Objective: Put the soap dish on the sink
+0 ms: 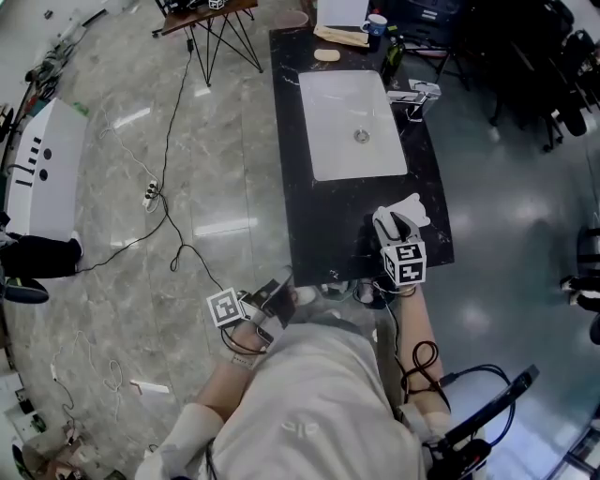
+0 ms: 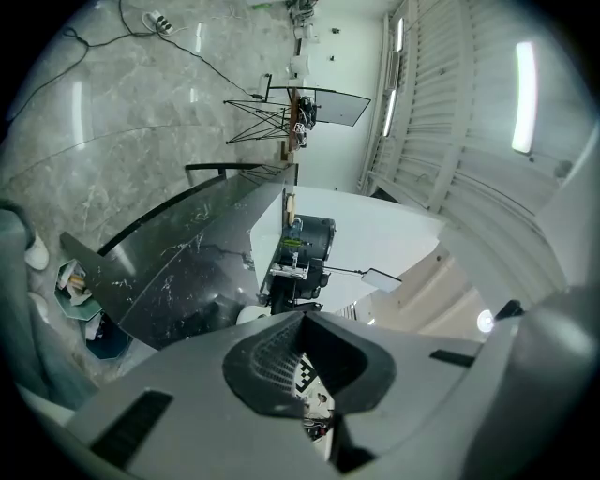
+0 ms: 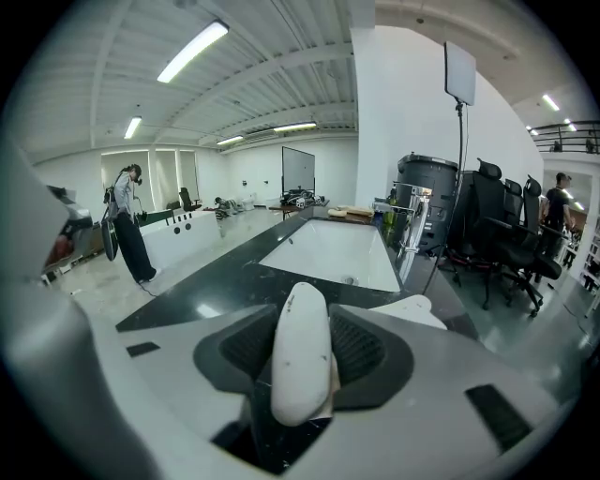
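Note:
The soap dish (image 1: 405,212) is white and hangs over the near end of the black countertop (image 1: 309,216), just short of the white sink basin (image 1: 352,122). My right gripper (image 1: 398,225) is shut on the dish. In the right gripper view the dish (image 3: 300,352) stands edge-on between the pads, with the basin (image 3: 328,253) straight ahead. My left gripper (image 1: 277,295) hangs low beside the person's body, off the counter's near left corner. Its jaws (image 2: 302,319) are shut with nothing between them.
A chrome faucet (image 1: 417,97) stands right of the basin. At the counter's far end are a tan oval bar (image 1: 326,54), a mug (image 1: 376,23) and a flat board (image 1: 342,36). Cables and a power strip (image 1: 150,194) cross the floor at left. Office chairs (image 1: 553,75) stand right.

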A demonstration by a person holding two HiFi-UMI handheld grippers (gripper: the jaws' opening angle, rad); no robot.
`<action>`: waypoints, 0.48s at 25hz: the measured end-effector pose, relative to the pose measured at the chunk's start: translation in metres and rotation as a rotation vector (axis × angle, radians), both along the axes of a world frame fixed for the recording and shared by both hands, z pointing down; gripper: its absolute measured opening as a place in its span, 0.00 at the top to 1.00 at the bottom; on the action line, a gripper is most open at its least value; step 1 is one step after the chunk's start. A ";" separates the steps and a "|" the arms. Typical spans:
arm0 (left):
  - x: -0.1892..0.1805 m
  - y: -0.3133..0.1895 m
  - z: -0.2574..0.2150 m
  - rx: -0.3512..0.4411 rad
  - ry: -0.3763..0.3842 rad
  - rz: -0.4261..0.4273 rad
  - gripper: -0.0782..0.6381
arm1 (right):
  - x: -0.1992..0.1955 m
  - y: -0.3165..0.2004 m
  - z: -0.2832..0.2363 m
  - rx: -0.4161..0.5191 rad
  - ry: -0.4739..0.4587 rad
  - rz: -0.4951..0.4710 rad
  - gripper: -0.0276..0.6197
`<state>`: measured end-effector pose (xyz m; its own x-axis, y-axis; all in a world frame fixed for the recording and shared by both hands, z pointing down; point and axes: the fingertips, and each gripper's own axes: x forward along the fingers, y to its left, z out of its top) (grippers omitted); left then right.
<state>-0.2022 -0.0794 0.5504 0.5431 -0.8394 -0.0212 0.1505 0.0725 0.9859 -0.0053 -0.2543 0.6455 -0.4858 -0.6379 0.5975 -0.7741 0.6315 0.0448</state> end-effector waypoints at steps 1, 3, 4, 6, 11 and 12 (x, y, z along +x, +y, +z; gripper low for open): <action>0.001 0.000 0.000 -0.001 0.002 0.002 0.88 | 0.000 0.000 0.000 0.002 -0.002 0.000 0.67; 0.003 0.000 0.002 -0.001 0.001 0.006 0.88 | 0.000 0.000 0.000 0.007 -0.003 -0.002 0.67; 0.004 0.000 0.002 -0.002 -0.001 0.008 0.88 | 0.000 0.000 0.000 0.007 -0.003 -0.004 0.67; 0.004 -0.001 0.003 -0.002 -0.001 0.011 0.88 | -0.001 0.000 0.001 0.001 -0.005 -0.008 0.67; 0.008 0.000 0.003 -0.005 0.000 0.019 0.88 | -0.004 0.001 -0.004 -0.020 -0.050 -0.018 0.67; 0.008 0.000 0.002 -0.004 -0.001 0.021 0.88 | -0.003 0.000 -0.006 -0.015 -0.058 -0.013 0.66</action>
<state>-0.1944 -0.0794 0.5525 0.5606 -0.8279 -0.0177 0.1483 0.0794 0.9858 -0.0088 -0.2541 0.6391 -0.5280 -0.6227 0.5774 -0.7668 0.6418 -0.0091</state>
